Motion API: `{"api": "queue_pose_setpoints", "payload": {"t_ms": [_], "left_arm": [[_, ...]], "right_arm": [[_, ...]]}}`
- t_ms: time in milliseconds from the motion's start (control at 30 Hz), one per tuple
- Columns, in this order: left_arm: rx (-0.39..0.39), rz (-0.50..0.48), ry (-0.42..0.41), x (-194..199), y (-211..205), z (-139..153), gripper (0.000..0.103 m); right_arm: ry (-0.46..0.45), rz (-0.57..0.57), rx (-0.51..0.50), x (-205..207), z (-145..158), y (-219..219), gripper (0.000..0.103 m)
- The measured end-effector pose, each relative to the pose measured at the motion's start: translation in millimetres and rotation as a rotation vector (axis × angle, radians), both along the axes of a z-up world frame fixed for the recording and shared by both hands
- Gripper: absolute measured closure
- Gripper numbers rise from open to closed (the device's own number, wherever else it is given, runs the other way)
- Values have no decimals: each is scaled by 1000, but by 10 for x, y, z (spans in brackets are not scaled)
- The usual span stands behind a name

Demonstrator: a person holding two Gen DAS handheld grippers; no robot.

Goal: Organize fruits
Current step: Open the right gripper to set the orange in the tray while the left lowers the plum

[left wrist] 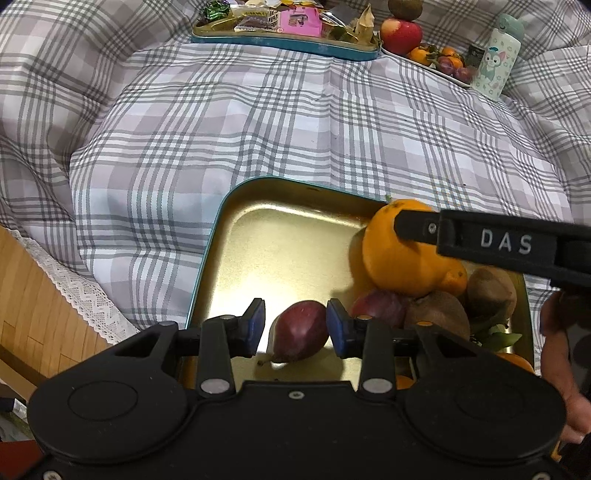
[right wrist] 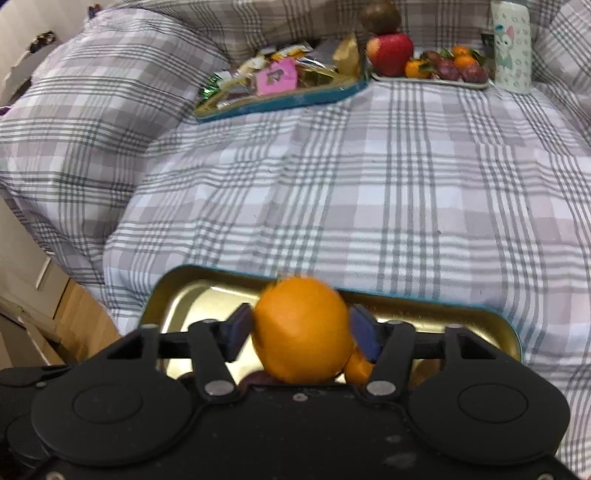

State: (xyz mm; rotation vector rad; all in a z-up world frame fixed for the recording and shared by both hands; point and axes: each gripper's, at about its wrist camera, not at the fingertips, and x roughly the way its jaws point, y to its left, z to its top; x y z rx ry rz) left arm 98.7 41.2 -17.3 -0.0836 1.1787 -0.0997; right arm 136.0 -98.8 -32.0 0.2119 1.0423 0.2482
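Plaid quilt (left wrist: 280, 122), snack tray (right wrist: 280, 99), cartoon bottle (left wrist: 496, 59)

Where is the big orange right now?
The big orange sits between the right gripper fingers, over the near gold tray. In the left wrist view it is at the tray's right side, above the kiwis.

trays (left wrist: 207, 258): 3 | apples (left wrist: 400, 35): 1 | bottles (left wrist: 496, 55): 1 | kiwis near tray (left wrist: 491, 291): 2

A big orange (right wrist: 303, 328) sits clamped in the right gripper (right wrist: 301, 332) above the gold tin tray (left wrist: 258, 236) at the bed's near edge. In the tray lie a reddish-purple pear (left wrist: 299, 336), a plum (left wrist: 380, 306) and two brown kiwis (left wrist: 437, 310).
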Motion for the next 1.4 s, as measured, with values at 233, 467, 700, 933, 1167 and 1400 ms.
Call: {"api": "queue_pose_setpoints", "payload": {"t_ms": [233,467,700,933,1167,1400], "left_arm": [[20,-1,-19,-18,-45,50,58],[50,-1,-32,-42,-112,70,58],[80,-4,-47,-100,-181,111,58],[94,-7,-75,-172,-255,183,58],[111,-8,-117,-276,-322,277,58],[120,-23,-146,-418,-401,337,58]], "right_arm": [[-18,5,-13,-23,67,-20,44],[2,-32,1,-170,71,-149,44],[0,-74,3,-335,119,-279,44],[-18,-97,-10,-513,195,-375,44],[-47,-108,-38,-720,307,-440,44],[-66,-137,-49,-975,376,-562,44]]}}
